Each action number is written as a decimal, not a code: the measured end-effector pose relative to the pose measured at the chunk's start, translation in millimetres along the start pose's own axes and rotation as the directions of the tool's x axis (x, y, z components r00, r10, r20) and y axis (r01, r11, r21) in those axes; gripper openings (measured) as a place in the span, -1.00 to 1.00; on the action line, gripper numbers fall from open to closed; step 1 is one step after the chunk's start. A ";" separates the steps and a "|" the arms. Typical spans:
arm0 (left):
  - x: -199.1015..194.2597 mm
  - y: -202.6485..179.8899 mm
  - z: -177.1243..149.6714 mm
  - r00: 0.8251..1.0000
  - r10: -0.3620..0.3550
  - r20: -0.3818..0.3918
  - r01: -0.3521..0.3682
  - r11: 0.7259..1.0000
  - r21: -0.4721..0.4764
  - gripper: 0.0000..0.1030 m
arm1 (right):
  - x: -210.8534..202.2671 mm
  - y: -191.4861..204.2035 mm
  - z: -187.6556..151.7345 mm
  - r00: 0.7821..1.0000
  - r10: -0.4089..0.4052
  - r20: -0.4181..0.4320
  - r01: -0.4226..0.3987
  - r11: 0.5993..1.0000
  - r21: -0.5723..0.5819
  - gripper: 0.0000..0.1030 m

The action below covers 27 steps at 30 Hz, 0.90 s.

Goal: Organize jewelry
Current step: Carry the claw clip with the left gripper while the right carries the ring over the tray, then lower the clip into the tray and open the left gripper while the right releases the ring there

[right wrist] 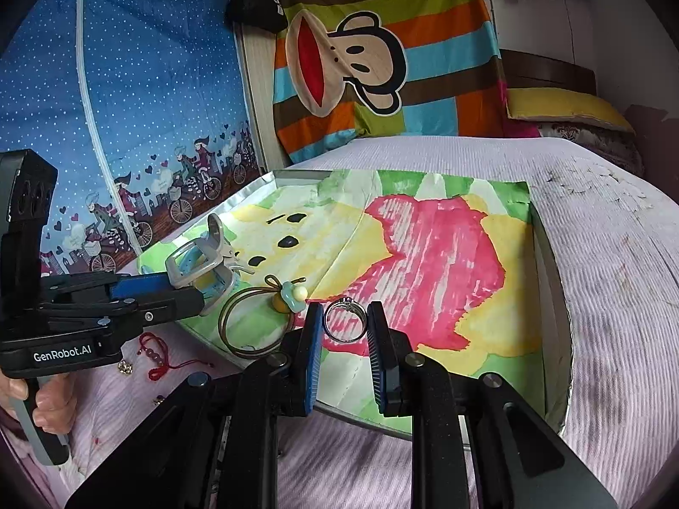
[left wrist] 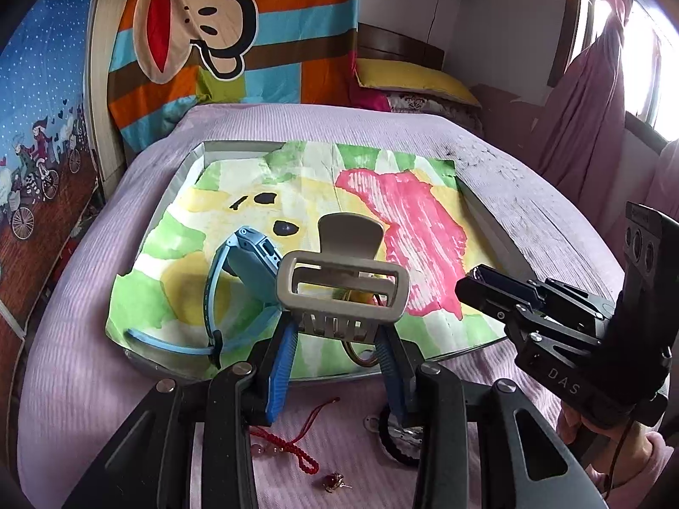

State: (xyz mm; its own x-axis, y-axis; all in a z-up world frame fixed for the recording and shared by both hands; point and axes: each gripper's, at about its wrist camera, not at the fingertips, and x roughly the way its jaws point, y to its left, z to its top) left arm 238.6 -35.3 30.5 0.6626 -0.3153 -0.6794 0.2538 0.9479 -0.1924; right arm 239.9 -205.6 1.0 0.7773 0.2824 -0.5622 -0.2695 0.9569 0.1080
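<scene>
My left gripper [left wrist: 337,335] is shut on a grey claw hair clip [left wrist: 341,288] and holds it over the near edge of the metal tray [left wrist: 178,182], which is lined with a painted sheet. A blue watch [left wrist: 242,267] lies in the tray just left of the clip. My right gripper [right wrist: 343,326] is shut on a silver ring [right wrist: 344,321] over the tray. A brown hair tie with a flower bead [right wrist: 259,318] lies in the tray left of the ring. The left gripper with the clip [right wrist: 195,267] also shows in the right wrist view.
On the purple bedspread in front of the tray lie a red cord bracelet [left wrist: 293,445], a small red earring [left wrist: 335,481] and a dark round piece [left wrist: 394,437]. The right gripper [left wrist: 547,318] reaches in from the right. A headboard and pillows stand behind.
</scene>
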 end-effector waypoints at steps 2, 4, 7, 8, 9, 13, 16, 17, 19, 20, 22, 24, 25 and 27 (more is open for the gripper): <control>5.3 -1.3 1.0 0.999 -0.004 -0.041 0.004 1.000 -0.011 -0.31 | 4.9 1.3 -0.4 1.000 -0.004 -0.020 0.003 1.000 -0.004 -0.65; 9.1 -0.3 1.4 0.998 0.000 -0.067 -0.001 1.000 -0.023 -0.31 | 10.7 1.8 -1.2 0.999 -0.005 -0.050 0.005 1.000 -0.003 -0.65; 13.1 1.1 2.6 0.996 -0.008 -0.090 0.004 0.999 -0.041 -0.31 | 19.2 2.3 -2.5 0.997 -0.007 -0.083 0.007 1.000 0.000 -0.65; 13.5 1.1 3.0 0.996 -0.009 -0.093 0.005 0.999 -0.044 -0.31 | 20.4 1.8 -3.3 0.996 -0.008 -0.091 0.008 1.000 -0.001 -0.65; 14.0 0.6 3.9 0.995 -0.008 -0.096 0.004 0.999 -0.044 -0.31 | 22.3 2.0 -3.7 0.995 -0.008 -0.101 0.008 1.000 -0.001 -0.65; 18.0 0.1 6.1 0.991 -0.010 -0.132 0.003 0.999 -0.051 -0.30 | 30.5 1.4 -4.3 0.990 -0.007 -0.140 0.008 1.000 0.002 -0.65; 19.6 1.5 6.6 0.990 -0.006 -0.140 -0.002 0.998 -0.058 -0.30 | 34.8 0.0 -5.0 0.987 -0.003 -0.159 0.005 1.000 0.015 -0.65; 19.4 1.8 6.4 0.990 -0.006 -0.141 -0.002 0.998 -0.061 -0.30 | 35.7 -0.8 -4.7 0.986 -0.001 -0.164 0.004 1.000 0.020 -0.65; 18.4 2.6 6.1 0.990 -0.011 -0.140 0.002 0.998 -0.067 -0.30 | 37.0 -1.6 -5.0 0.986 0.005 -0.169 0.000 1.000 0.028 -0.64; 17.4 3.2 5.7 0.990 -0.013 -0.137 0.003 0.997 -0.072 -0.28 | 37.3 -1.9 -5.2 0.985 0.005 -0.170 0.000 1.000 0.030 -0.64; 15.3 4.7 4.9 0.992 -0.013 -0.129 0.003 0.997 -0.079 -0.17 | 37.4 -1.8 -5.3 0.985 0.000 -0.172 0.005 1.000 0.029 -0.64; 12.3 5.5 3.8 0.994 -0.008 -0.113 -0.001 0.997 -0.083 0.00 | 37.4 -1.8 -5.0 0.985 -0.003 -0.173 0.008 1.000 0.029 -0.63; 10.7 6.1 3.3 0.995 -0.008 -0.104 -0.001 0.996 -0.085 0.07 | 37.4 -2.0 -4.9 0.985 -0.004 -0.174 0.009 0.999 0.031 -0.62; 6.9 7.3 1.5 0.996 -0.010 -0.085 0.002 0.996 -0.089 0.13 | 35.1 -2.4 -5.6 0.986 -0.004 -0.168 0.010 0.999 0.034 -0.60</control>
State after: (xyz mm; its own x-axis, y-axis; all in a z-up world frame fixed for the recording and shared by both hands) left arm 246.1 -30.6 25.4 0.5977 -0.3195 -0.7353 0.1915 0.9475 -0.2560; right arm 264.7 -198.4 -23.6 0.6715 0.2634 -0.6927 -0.2425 0.9613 0.1304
